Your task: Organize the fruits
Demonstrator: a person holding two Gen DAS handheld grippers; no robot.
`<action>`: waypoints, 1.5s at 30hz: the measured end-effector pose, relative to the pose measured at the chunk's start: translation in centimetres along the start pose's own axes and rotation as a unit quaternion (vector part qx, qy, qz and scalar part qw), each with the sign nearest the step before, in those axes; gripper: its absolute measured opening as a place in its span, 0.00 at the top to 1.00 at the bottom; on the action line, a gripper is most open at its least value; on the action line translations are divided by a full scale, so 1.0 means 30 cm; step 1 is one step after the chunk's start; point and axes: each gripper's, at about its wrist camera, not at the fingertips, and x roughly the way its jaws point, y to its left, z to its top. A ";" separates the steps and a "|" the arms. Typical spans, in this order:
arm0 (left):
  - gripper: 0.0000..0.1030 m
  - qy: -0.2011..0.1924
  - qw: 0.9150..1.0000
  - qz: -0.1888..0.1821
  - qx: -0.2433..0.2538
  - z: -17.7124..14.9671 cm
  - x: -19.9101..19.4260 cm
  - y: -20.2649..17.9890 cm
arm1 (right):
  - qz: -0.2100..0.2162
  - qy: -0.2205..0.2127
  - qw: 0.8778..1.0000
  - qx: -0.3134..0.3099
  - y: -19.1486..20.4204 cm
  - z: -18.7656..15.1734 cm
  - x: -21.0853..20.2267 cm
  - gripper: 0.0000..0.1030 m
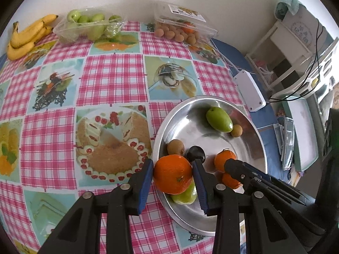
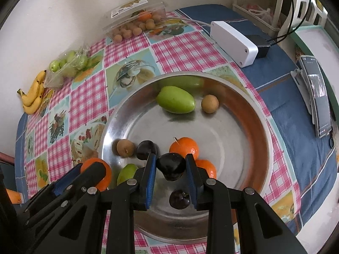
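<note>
A steel bowl [image 1: 252, 135] [image 2: 233, 110] holds mixed fruit: a green mango [image 1: 219, 119] [image 2: 175, 102], a brown longan [image 1: 236, 130] [image 2: 209, 103], a kiwi [image 1: 175, 147] [image 2: 125, 147], tangerines [image 1: 224, 158] [image 2: 184, 147] and dark plums [image 2: 146, 149]. My left gripper [image 1: 172, 170] is shut on a large orange [image 1: 172, 173] above the bowl's left rim, over a green fruit [image 1: 185, 195]. My right gripper [image 2: 171, 167] is shut on a dark plum [image 2: 170, 166] above the bowl; another plum [image 2: 179, 199] lies beneath.
On the pink checked tablecloth [image 1: 112, 74], at the far edge by the wall, lie bananas [image 1: 27, 36], a clear tray of green fruit [image 1: 89, 26] and a clear box of longans [image 1: 180, 29]. A white box [image 2: 233, 42] and a phone [image 2: 317, 101] sit right of the bowl.
</note>
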 end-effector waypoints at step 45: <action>0.00 -0.024 0.981 0.183 -0.056 -0.162 -0.170 0.298 | -0.040 0.015 0.995 -0.091 0.115 -0.193 0.014 0.00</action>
